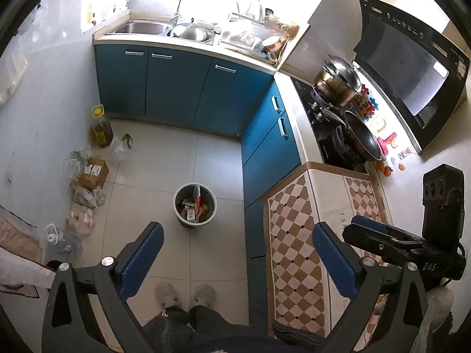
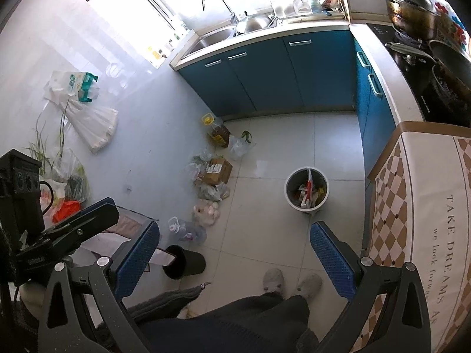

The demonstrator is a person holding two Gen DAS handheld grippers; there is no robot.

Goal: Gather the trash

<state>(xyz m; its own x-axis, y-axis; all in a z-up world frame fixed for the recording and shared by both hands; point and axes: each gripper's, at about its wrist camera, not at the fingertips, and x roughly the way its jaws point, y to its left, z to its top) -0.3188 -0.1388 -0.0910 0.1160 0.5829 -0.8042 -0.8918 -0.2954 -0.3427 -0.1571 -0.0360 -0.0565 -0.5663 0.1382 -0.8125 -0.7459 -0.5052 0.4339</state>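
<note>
A round grey waste bin (image 1: pixel 195 206) stands on the tiled floor, holding wrappers and packets; it also shows in the right wrist view (image 2: pixel 306 190). My left gripper (image 1: pixel 237 260) is open and empty, held high above the floor, just nearer than the bin. My right gripper (image 2: pixel 235 260) is open and empty, also high above the floor, with the bin beyond its right finger. The right gripper's body shows at the right edge of the left wrist view (image 1: pixel 391 241). Several plastic bags (image 2: pixel 210 189) and a cardboard box (image 2: pixel 216 170) lie along the left wall.
Blue cabinets (image 1: pixel 182 88) with a sink (image 1: pixel 147 28) stand at the back, a stove with pots (image 1: pixel 341 123) on the right. A checkered cloth (image 1: pixel 297 235) covers the near counter. An oil bottle (image 1: pixel 101 126), a black cylinder (image 2: pixel 184 261) and my slippered feet (image 1: pixel 185 294) are on the floor.
</note>
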